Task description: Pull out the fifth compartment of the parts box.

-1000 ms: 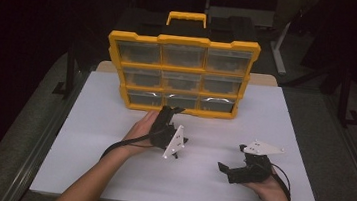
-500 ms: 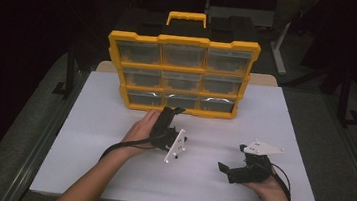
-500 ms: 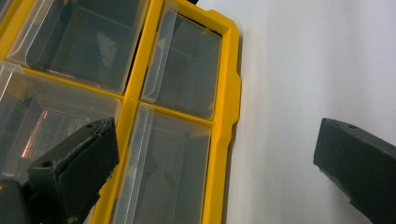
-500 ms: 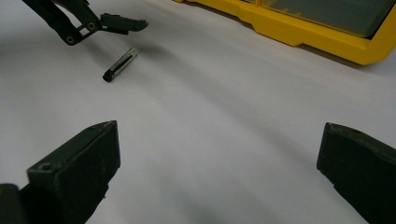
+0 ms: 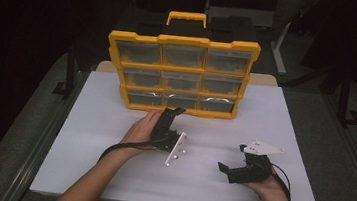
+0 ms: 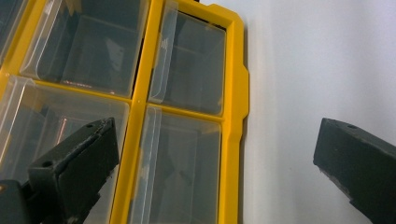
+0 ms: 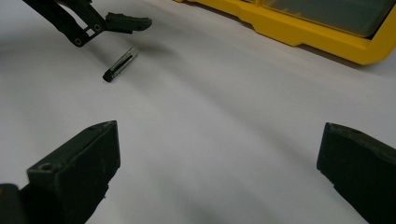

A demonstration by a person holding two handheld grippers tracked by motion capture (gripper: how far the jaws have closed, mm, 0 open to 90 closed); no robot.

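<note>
A yellow organizer with clear plastic drawers stands upright at the back of the white table. My left gripper is open right in front of its bottom row. In the left gripper view the jaws of that gripper stand wide apart, one over a clear drawer, the other over bare table beside the yellow frame. My right gripper rests low at the front right, open and holding nothing. A small dark cylinder lies on the table just below the other gripper's jaw.
The organizer has a carry handle on top, and its yellow base edge lies ahead of my right gripper. Dark floor and metal table legs surround the table. White tabletop stretches between the two grippers.
My left gripper has crept slightly forward towards the organizer's bottom row. The right gripper has stayed where it was.
</note>
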